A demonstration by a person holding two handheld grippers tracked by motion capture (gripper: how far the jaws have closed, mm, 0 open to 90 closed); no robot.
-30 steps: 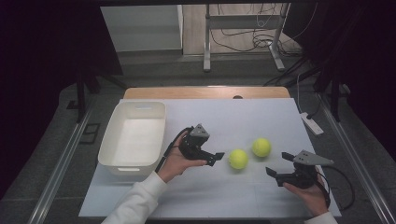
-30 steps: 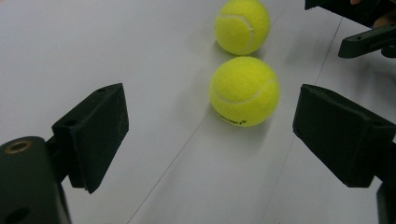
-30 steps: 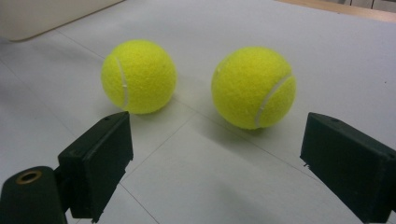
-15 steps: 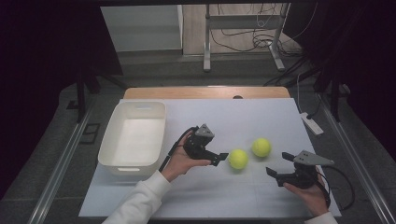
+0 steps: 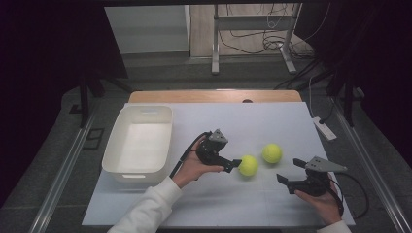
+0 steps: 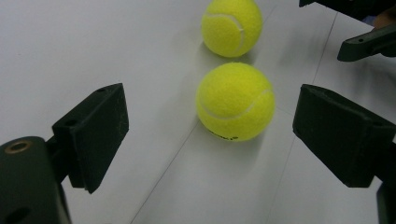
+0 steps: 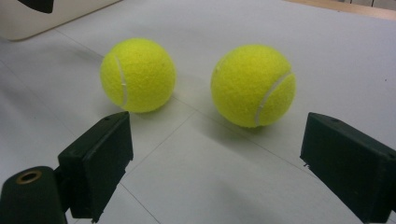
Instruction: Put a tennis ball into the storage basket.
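Two yellow tennis balls lie on the white table top. The nearer ball (image 5: 248,165) (image 6: 235,100) sits just ahead of my left gripper (image 5: 235,165) (image 6: 210,112), partly between its open jaws, which do not touch it. The second ball (image 5: 272,153) (image 6: 231,26) rests a little beyond it. My right gripper (image 5: 288,170) (image 7: 215,149) is held low at the right front, open and holding nothing. It faces both balls (image 7: 138,74) (image 7: 253,85) from a short distance.
A white plastic tub (image 5: 138,141) (image 7: 46,18) stands at the table's left and looks empty. A white power strip (image 5: 324,128) lies at the right edge. Beyond the far wooden edge (image 5: 214,95) are the floor and cables.
My left gripper has edged right, closing the gap to the nearer ball. The balls and the right gripper have stayed put.
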